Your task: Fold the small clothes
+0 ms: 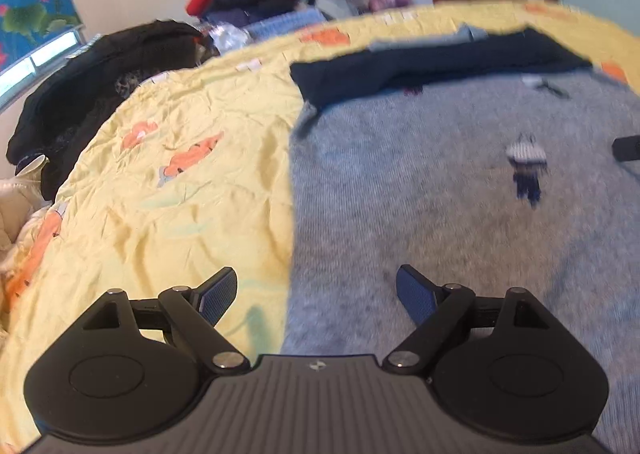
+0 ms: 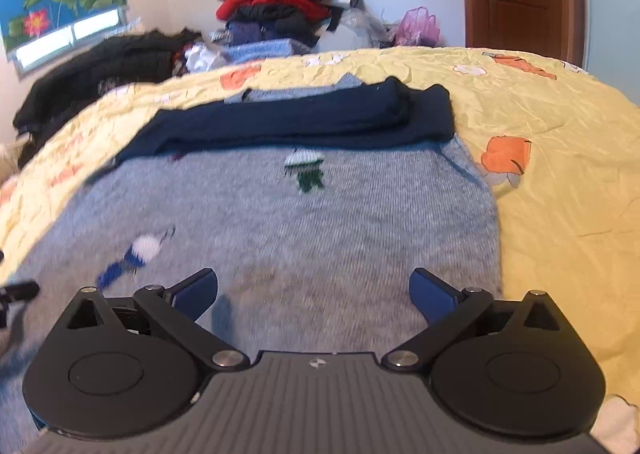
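I am holding the left hand-held gripper [image 1: 316, 294] with jaws spread wide and empty over the left edge of the grey knitted sweater [image 1: 460, 213], which is lying flat on the yellow floral bedspread [image 1: 168, 181]. The right hand-held gripper [image 2: 314, 294] is also standing fully open, gripping nothing, above the sweater's near hem. The dark navy sleeves [image 2: 304, 119] are lying folded across the sweater's far end.

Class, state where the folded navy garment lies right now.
In both wrist views the navy garment lies across the far end of the grey sweater on the yellow bedsheet, beyond both grippers.
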